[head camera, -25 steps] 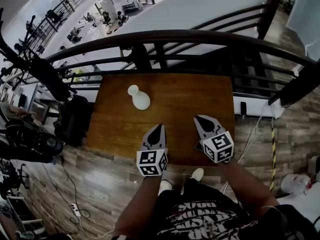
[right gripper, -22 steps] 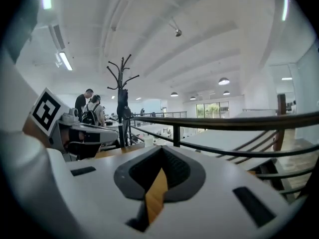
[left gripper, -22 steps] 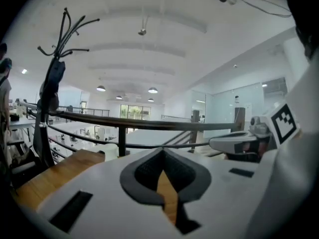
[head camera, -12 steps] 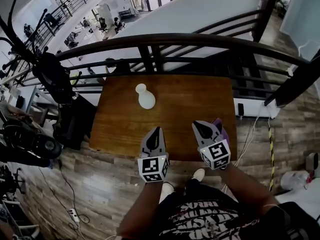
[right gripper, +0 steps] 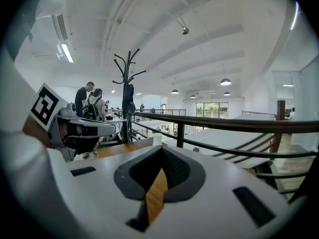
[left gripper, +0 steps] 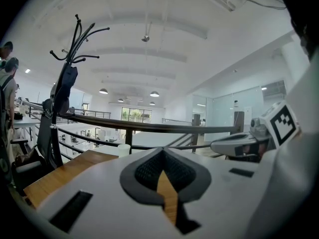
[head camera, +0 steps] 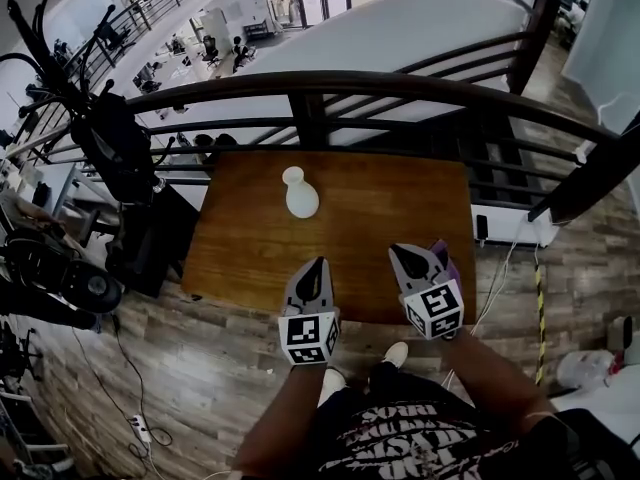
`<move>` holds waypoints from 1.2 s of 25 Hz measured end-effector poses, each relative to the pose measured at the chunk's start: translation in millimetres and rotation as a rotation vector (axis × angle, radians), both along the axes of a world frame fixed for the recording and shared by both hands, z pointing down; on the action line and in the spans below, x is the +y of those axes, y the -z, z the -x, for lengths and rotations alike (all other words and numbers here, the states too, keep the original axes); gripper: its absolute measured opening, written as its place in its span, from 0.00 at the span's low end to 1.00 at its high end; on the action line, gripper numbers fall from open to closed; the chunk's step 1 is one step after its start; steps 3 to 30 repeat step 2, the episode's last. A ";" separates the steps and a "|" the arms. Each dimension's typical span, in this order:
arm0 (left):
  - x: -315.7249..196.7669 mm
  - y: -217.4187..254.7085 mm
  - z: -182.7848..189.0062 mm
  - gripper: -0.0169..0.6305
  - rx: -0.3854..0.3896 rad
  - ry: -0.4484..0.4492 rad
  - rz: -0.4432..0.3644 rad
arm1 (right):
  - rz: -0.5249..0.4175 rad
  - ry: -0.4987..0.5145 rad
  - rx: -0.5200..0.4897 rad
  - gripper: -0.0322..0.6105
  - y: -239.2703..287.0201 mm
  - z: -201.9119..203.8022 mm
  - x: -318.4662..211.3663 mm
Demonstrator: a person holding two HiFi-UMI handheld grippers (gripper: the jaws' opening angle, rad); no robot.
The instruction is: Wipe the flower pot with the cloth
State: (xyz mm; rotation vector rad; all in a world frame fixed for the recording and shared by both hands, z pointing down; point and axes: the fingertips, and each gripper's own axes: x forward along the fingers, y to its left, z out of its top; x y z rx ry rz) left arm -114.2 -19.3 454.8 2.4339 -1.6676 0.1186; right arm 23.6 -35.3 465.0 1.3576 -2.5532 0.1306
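One flower pot (head camera: 300, 195), one cloth (head camera: 446, 260), one table (head camera: 385, 198), two grippers (head camera: 319, 262) (head camera: 394, 249).

- The wooden table (head camera: 370, 208) is brown, with a bare top.
- A white flower pot (head camera: 300, 195) stands upright near its far edge.
- A purple cloth (head camera: 448, 261), partly hidden, is at its near right edge.

Wooden table at a mezzanine railing.
The brown rectangular wooden table (head camera: 380, 203) stands against a dark curved metal railing (head camera: 400, 80) at 12 o'clock. A black branched coat stand (right gripper: 128, 73) rises at 10 o'clock, and a white power strip (head camera: 140, 430) lies on the plank floor (head camera: 210, 368) at 7 o'clock.
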 end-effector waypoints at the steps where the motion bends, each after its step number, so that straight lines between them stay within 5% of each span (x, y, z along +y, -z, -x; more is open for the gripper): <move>1: 0.4 -0.1 0.8 0.02 0.000 0.000 0.001 | 0.000 0.001 0.001 0.05 -0.1 1.5 0.5; 30: 0.7 -0.2 1.7 0.02 0.000 0.000 0.002 | 0.001 0.002 0.002 0.05 -0.3 3.0 1.0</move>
